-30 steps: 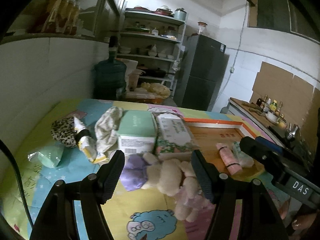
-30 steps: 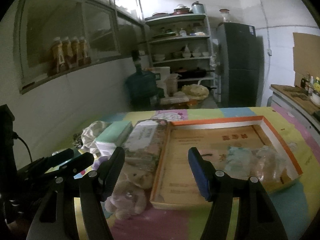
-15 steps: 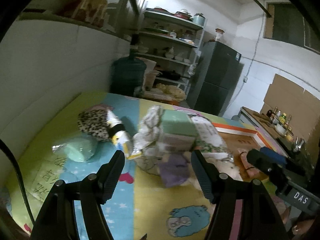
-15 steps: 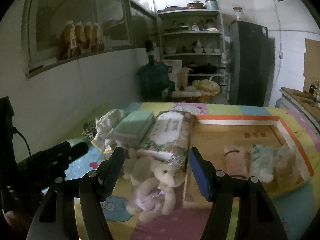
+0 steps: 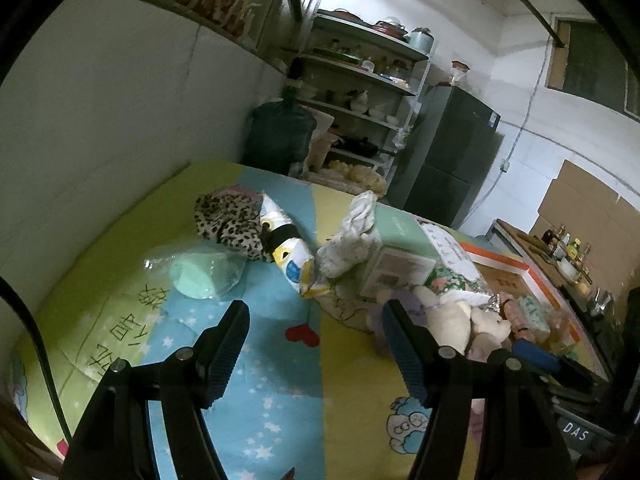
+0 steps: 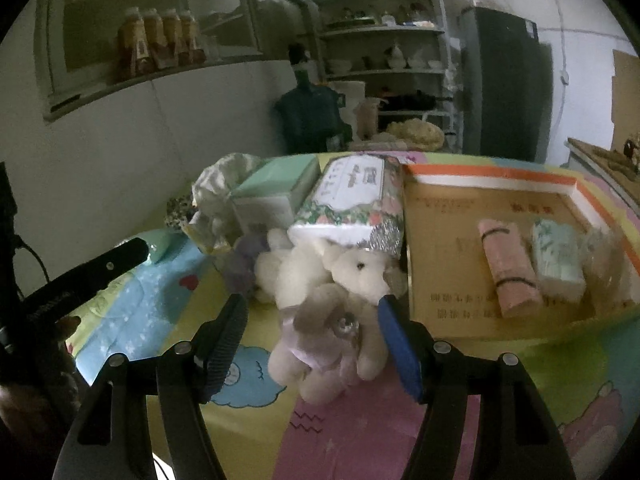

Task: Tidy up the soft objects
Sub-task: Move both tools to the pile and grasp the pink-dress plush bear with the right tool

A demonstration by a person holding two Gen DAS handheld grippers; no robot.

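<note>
A white plush bear (image 6: 340,276) with a lilac bow lies on the cartoon-print mat, and my open right gripper (image 6: 312,320) straddles its lower half without pressing it. Behind the bear are a floral wipes pack (image 6: 352,200), a mint tissue box (image 6: 276,188) and a white cloth (image 6: 220,176). My left gripper (image 5: 316,324) is open over bare mat. Ahead of it lie a banded packet (image 5: 286,254), a leopard-print pouch (image 5: 228,220) and a mint item in clear plastic (image 5: 198,270). The bear (image 5: 452,320) is off to its right.
An orange-rimmed cardboard tray (image 6: 492,176) at the right holds a pink roll (image 6: 508,272), a mint packet (image 6: 558,256) and a clear bag. A white wall runs along the mat's left side. A water jug (image 5: 280,136), shelves and a dark fridge stand beyond the far edge.
The left gripper has swung left, away from the bear to the open mat. The right gripper has moved left and down from in front of the tray until the bear lies between its fingers.
</note>
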